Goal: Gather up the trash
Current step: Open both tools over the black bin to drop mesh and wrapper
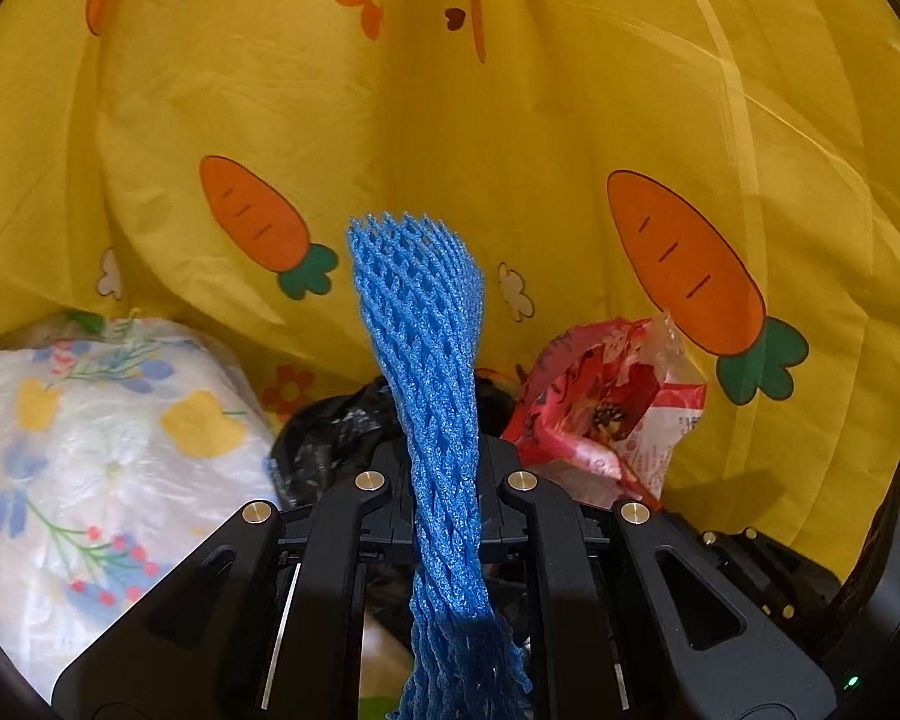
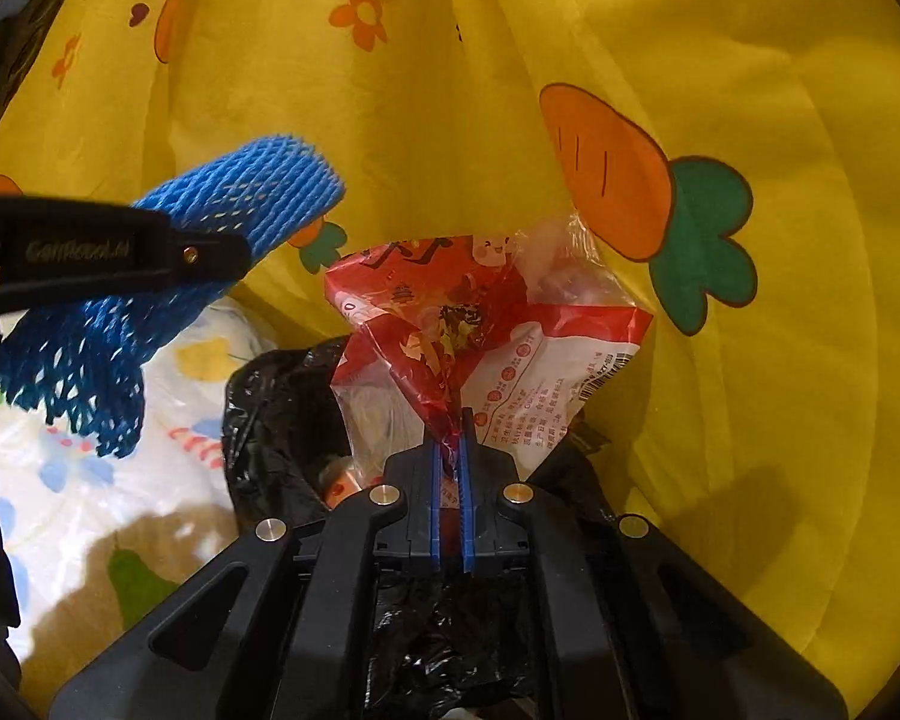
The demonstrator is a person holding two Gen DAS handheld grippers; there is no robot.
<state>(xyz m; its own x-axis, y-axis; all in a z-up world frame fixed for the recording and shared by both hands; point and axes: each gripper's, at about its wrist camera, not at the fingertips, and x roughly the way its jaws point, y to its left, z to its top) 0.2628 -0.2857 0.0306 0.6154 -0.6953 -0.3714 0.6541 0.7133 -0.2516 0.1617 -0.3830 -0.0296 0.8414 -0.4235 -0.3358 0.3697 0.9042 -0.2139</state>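
Left gripper (image 1: 444, 480) is clamped on the blue foam net (image 1: 426, 324), pinched mid-length so both ends flop free. Right gripper (image 2: 450, 450) is clamped on a corner of the red snack wrapper (image 2: 480, 324), so it stands up clear of the jaws. Both sit just above the black trash bag (image 2: 276, 420), against the yellow carrot-print cloth (image 2: 750, 420). My read: lined up over the bag for the drop.

Yellow carrot-print cloth (image 1: 450, 150) hangs behind a white floral bundle (image 1: 108, 450).
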